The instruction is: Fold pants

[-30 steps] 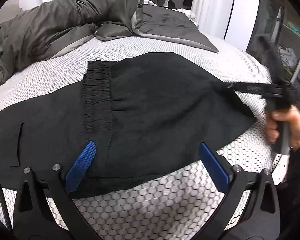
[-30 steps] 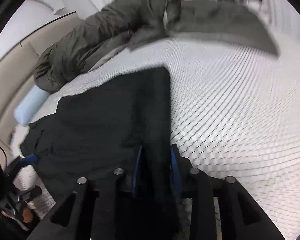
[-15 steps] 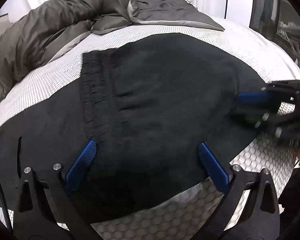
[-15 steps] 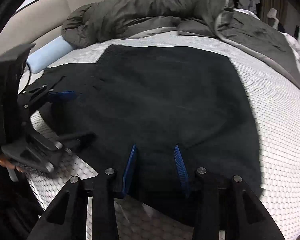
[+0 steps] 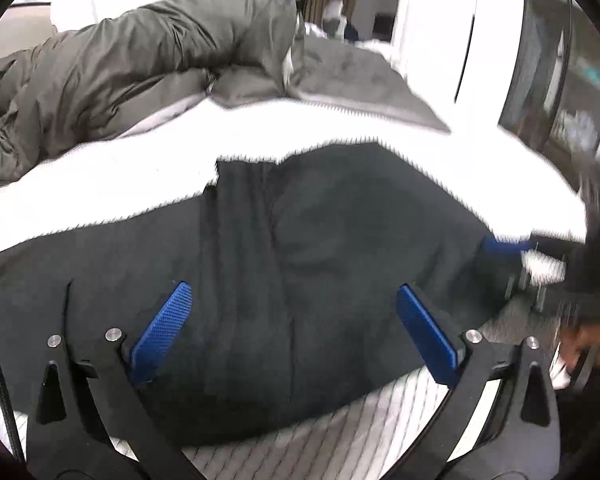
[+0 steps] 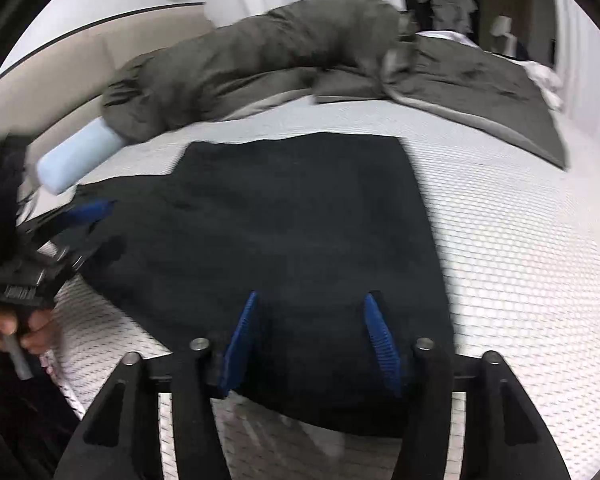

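Looking past our claws, we see 1 gray-green quilt (image 6: 284,52) bunched at the far side of the bed (image 6: 520,240), w/ 1 light blue roll pillow (image 6: 76,156) just beside it. Nothing sits on top of the black pants (image 6: 292,232); they lie flat on the white bumpy sheet, 1 pair, folded over. We count 2 claws. Our left claw (image 5: 296,332) has its blue pads wide apart over the pants, holding nothing. Our right claw (image 6: 310,344) is partway open at the near edge of the pants, pads on both sides of the cloth, not pinching it.
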Tool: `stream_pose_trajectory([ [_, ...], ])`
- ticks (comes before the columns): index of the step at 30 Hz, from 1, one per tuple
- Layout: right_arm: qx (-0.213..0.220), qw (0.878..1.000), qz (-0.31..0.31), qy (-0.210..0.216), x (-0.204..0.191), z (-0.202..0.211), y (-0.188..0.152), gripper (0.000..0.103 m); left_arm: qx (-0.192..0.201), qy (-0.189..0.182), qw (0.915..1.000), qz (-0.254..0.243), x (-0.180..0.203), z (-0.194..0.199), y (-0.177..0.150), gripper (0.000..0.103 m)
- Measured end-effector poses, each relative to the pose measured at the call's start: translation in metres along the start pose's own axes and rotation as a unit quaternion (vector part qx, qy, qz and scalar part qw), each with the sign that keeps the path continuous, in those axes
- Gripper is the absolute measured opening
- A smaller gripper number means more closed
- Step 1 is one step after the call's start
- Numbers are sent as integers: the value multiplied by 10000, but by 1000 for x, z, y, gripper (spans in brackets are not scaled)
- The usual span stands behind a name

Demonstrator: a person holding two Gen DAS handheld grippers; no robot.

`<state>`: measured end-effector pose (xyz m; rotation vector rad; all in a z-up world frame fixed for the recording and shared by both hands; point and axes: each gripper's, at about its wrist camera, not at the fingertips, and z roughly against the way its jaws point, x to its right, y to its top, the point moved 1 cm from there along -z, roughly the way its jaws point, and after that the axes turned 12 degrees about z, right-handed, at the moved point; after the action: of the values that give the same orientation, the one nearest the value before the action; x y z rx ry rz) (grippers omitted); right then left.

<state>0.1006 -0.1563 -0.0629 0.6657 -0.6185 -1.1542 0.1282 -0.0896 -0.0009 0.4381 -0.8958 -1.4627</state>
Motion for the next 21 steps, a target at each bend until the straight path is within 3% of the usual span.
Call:
stream_pose_trajectory([
  [2, -153, 9997, 215, 9, -11, -13, 0, 59, 32, 91, 10000, -26, 6, -19, 12, 99],
  [4, -280, 9987, 410, -98, -21, -28, 2, 59, -262, 228, 9993, -169, 12, -42, 15, 81],
  [5, -331, 9984, 431, -127, -19, -27, -4, 59, -548, 300, 9977, -245, 15, -54, 13, 77],
  [6, -389, 9984, 401, -128, -16, -31, -5, 60, -722, 381, 9962, -290, 15, -62, 12, 76],
  [8, -434, 9982, 368, -194, -7, -27, -6, 60, -704, 369, 9964, -304, 15, -67, 11, 76],
  [11, -574, 9939, 419, -848, 14, -21, -17, 60, -697, 315, 9964, -363, 13, -65, 9, 76],
  [13, -618, 9925, 217, -1030, 32, -19, -22, 60, -691, 311, 9963, -394, 11, -64, 5, 76],
  [19, -202, 9970, -175, -722, 43, -7, -7, 60, -679, 314, 9966, -333, 10, -63, 5, 77],
  [21, -53, 9987, -135, -491, 32, -7, 7, 68, -684, 333, 9965, -344, 10, -64, 6, 77],
])
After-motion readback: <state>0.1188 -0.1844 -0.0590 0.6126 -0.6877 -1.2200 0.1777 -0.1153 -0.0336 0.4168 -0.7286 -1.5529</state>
